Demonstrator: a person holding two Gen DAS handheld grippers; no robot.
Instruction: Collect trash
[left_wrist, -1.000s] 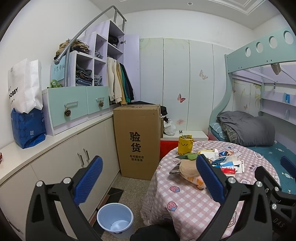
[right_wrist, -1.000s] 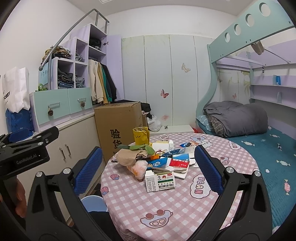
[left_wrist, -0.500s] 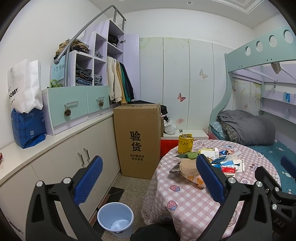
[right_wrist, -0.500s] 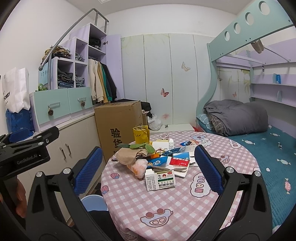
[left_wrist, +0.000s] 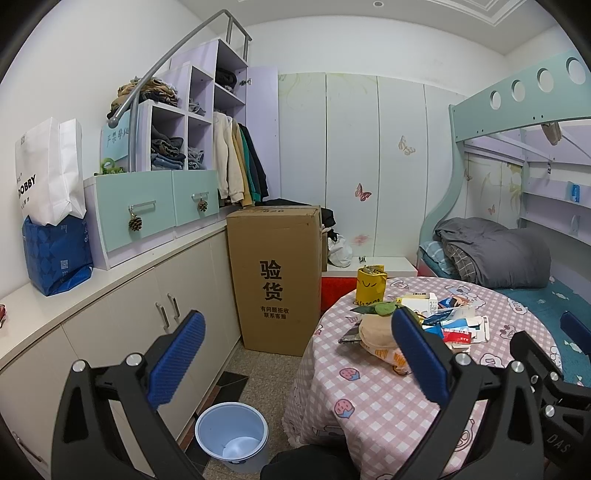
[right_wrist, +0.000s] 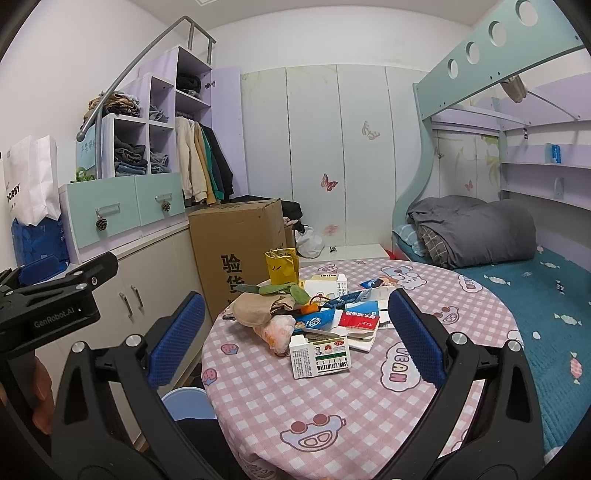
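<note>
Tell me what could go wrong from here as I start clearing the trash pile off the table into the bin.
1. The trash pile is overlapping wrappers and packets, so the open right gripper may pinch several pieces and drop some.
2. The blue bin sits on the floor beside the table, partly under its edge, so dropped trash could miss it.
3. The upright yellow bag stands right behind the pile and might tip if bumped.

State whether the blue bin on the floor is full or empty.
Nearly empty. The left wrist view looks down into the bin and shows its bare pale bottom; the trash lies on the table.
</note>
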